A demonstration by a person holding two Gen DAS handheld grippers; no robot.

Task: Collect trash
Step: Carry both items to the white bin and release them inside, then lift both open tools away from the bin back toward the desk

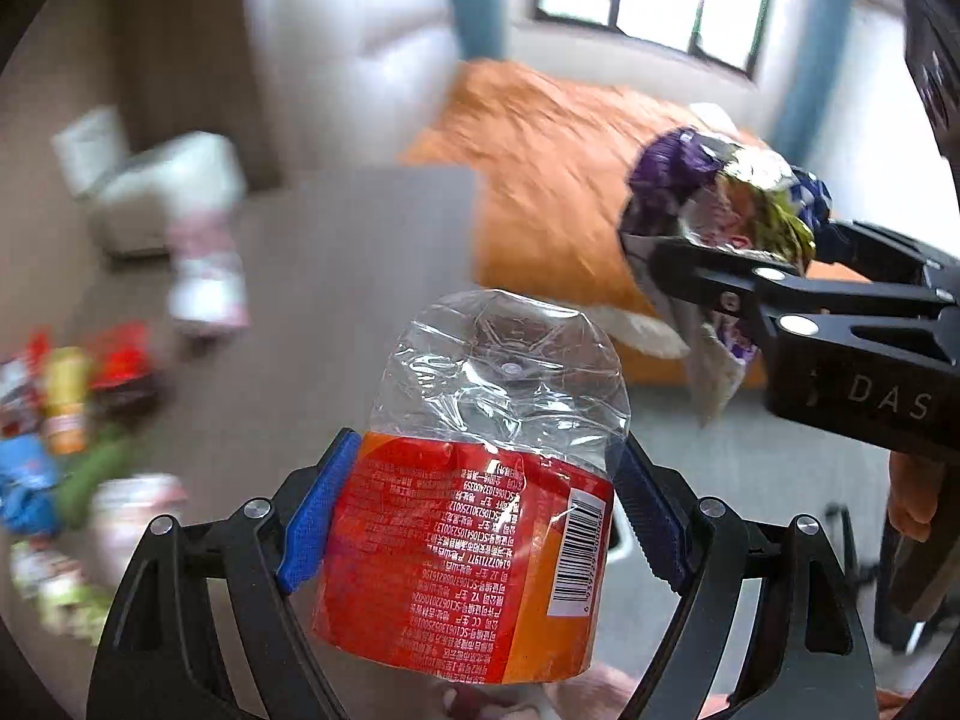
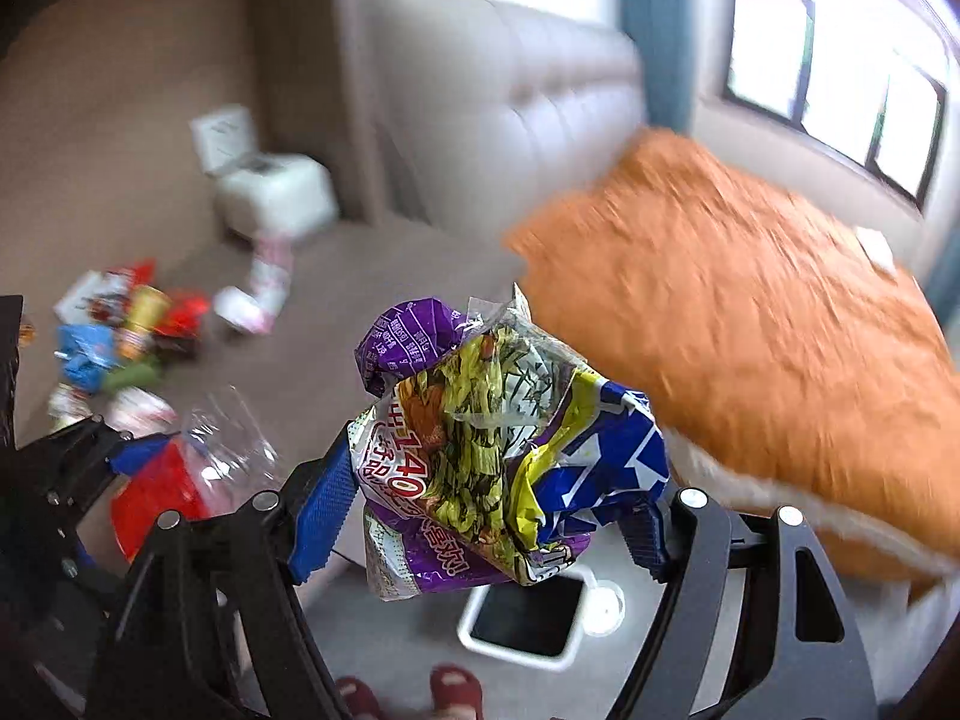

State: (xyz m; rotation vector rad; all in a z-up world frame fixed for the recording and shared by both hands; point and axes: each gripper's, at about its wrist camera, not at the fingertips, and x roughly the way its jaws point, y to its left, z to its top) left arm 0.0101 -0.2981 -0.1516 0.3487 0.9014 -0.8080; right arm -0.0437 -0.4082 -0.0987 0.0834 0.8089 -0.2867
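Note:
My left gripper point(image 1: 480, 516) is shut on a crushed clear plastic bottle point(image 1: 486, 480) with a red-orange label, held in the air. My right gripper point(image 2: 486, 516) is shut on a crumpled purple, yellow and blue snack wrapper point(image 2: 498, 444). In the left wrist view the right gripper point(image 1: 738, 264) holds the wrapper point(image 1: 720, 198) to the upper right. In the right wrist view the bottle point(image 2: 180, 480) shows at the lower left in the left gripper. A white bin with a dark opening point(image 2: 528, 618) stands on the floor below the wrapper.
A pile of colourful trash point(image 2: 120, 336) lies on a brown table surface point(image 2: 336, 312) at the left. A white box point(image 2: 276, 192) stands behind it. An orange-covered bed point(image 2: 750, 330) fills the right. A person's red slippers point(image 2: 456, 690) show at the bottom.

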